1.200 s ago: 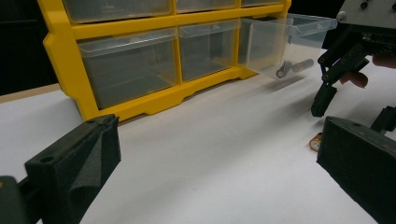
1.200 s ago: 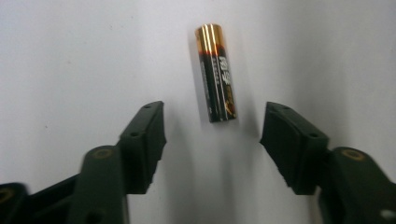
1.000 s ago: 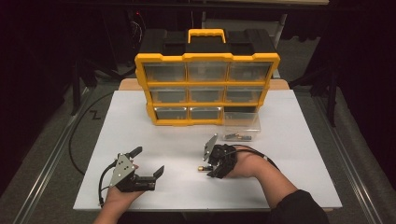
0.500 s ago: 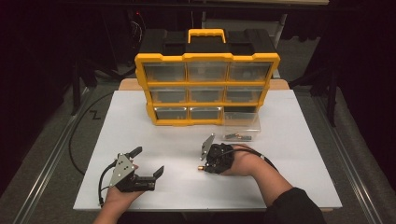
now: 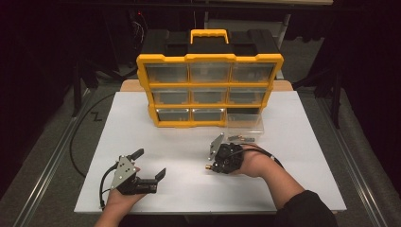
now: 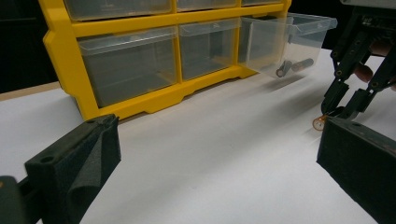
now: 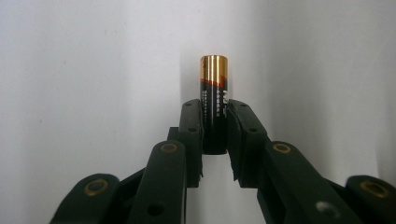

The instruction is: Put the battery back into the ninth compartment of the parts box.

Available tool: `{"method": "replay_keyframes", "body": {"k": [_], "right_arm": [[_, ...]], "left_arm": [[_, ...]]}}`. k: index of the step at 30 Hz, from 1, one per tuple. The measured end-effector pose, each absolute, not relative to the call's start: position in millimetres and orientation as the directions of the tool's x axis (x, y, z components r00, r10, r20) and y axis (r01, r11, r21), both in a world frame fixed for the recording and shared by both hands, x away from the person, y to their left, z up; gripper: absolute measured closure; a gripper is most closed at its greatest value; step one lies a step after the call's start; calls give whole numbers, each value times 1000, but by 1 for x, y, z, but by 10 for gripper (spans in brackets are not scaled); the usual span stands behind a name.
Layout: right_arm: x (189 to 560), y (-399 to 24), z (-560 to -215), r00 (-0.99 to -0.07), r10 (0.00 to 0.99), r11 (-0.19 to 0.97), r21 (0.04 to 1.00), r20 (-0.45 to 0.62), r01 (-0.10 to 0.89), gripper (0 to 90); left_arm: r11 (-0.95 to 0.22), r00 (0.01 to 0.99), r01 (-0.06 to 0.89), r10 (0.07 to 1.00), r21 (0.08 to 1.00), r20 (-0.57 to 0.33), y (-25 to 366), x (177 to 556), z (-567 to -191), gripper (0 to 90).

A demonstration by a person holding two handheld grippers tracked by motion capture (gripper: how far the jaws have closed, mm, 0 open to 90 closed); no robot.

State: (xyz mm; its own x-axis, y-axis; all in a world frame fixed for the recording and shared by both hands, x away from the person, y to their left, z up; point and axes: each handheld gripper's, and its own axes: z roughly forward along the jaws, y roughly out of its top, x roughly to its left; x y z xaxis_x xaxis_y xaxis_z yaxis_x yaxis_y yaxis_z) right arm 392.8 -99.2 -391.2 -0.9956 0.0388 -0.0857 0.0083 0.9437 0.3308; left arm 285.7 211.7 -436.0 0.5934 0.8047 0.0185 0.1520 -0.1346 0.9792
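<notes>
Right hand-held gripper (image 7: pixel 215 140): jaws have just been closing and now pinch an AA battery (image 7: pixel 214 100) between the pads. The battery lies along the jaws, lower half in the grip, gold-capped end sticking out past the fingertips (image 7: pixel 192 122). In the high view this hand-held gripper (image 5: pixel 211 166) sits low over the white desk (image 5: pixel 156 127), right of centre and nearer than the organizer, with the gold tip just showing at its left end.

Left hand-held gripper (image 5: pixel 150 164): jaws wide, nothing between them, resting at the near left of the desk, well apart from the battery.

Handling judgement: the battery is a small, rigid metal cylinder, light but dense for its size. The smooth wrapped casing is slippery and the round section can roll or pivot between flat pads. Best hold is across the mid-body, pads square to the long axis; the present grip sits toward one end, so the free end could swing if bumped. Not fragile.

Surroundings: a clear plastic drawer (image 6: pixel 289 42) stands on the desk just in front of the lower right of the yellow drawer organizer (image 5: pixel 209 90), pulled out of its slot, with a few more batteries (image 6: pixel 292 66) lying in it. The drawer is near the right hand-held gripper, just beyond it.
</notes>
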Motion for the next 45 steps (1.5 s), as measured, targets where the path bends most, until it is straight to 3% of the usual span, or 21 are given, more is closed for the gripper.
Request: {"method": "replay_keyframes", "body": {"k": [31, 45], "right_arm": [[393, -164, -383, -988, 149, 944, 303, -49, 128, 786], [394, -177, -380, -989, 141, 947, 298, -52, 120, 787]], "left_arm": [[-136, 590, 156, 807, 978, 18, 212, 287, -437, 1], [-136, 588, 156, 809, 978, 19, 212, 286, -437, 1]]}}
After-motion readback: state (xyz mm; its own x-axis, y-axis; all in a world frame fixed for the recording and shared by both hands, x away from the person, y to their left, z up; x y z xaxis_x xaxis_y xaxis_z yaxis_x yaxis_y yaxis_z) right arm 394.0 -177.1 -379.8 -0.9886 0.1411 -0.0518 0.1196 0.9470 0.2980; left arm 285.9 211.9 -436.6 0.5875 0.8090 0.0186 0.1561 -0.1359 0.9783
